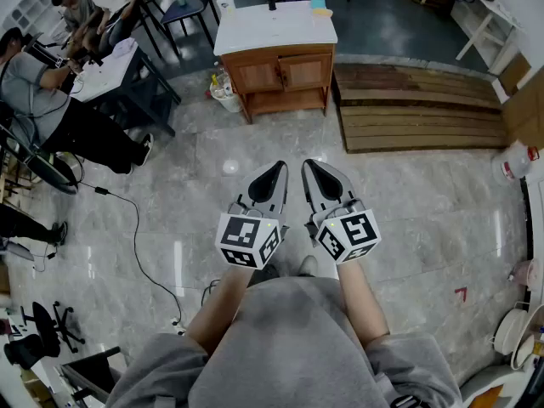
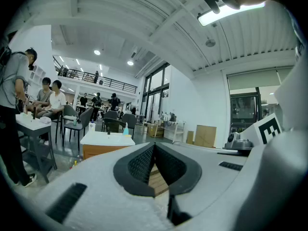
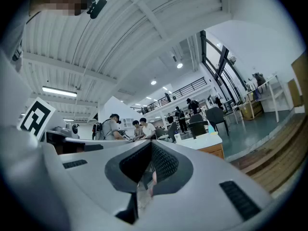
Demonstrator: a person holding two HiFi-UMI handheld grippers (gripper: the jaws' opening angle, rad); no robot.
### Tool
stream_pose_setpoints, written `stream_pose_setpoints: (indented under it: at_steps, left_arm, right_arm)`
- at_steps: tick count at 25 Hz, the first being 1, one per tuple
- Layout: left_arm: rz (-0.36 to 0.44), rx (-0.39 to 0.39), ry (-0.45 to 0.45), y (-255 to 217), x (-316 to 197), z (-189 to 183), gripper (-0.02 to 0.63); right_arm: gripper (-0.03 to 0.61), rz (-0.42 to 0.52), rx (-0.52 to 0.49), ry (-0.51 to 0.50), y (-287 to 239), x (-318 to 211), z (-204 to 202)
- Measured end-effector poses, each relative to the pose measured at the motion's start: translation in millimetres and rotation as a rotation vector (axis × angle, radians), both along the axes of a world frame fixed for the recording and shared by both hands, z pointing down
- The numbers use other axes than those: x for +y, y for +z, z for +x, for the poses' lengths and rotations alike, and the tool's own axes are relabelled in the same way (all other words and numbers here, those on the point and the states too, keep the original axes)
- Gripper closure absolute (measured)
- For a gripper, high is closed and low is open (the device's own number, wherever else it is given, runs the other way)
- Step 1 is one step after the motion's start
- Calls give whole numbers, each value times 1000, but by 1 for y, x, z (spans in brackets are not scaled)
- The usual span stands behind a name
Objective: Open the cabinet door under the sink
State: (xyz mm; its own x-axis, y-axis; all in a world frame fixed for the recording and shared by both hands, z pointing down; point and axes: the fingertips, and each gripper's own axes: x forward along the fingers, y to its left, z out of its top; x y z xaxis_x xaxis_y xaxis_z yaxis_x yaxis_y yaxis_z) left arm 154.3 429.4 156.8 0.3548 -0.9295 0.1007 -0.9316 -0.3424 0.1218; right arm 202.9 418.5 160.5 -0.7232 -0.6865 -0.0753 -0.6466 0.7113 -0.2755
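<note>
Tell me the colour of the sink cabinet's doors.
The doors are reddish-brown wood; head view shows it best.

A low step of brown wooden planks (image 1: 416, 109) lies on the shiny grey stone floor (image 1: 170, 185), with a white table (image 1: 106, 68) and dark chairs (image 1: 183, 2) far to its left, tall glass windows (image 2: 156, 93) beyond it, and a long bright lamp (image 2: 231, 12) on the white ribbed ceiling (image 2: 144, 23) above.

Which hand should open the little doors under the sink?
Left, but only just. The left gripper and right gripper are shut, side by side, far from the cabinet; the left lines up nearer its middle in the head view. Walk closer first.
</note>
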Motion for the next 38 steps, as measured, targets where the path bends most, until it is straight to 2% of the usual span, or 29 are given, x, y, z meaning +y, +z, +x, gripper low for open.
stream_pose_setpoints:
  at_steps: [16, 23, 29, 38]
  left_arm:
    - [1, 10, 25, 5, 5, 29, 604]
    - [-23, 12, 37, 14, -2, 32, 604]
    - [-43, 31, 53, 25, -28, 28, 604]
    - [-65, 61, 83, 38, -103, 4, 604]
  right_arm:
    - [568, 5, -1, 0, 3, 4, 26]
    - [568, -10, -2, 17, 8, -5, 32]
    - [568, -30, 13, 35, 20, -28, 27]
    - [568, -58, 45, 70, 33, -102, 6]
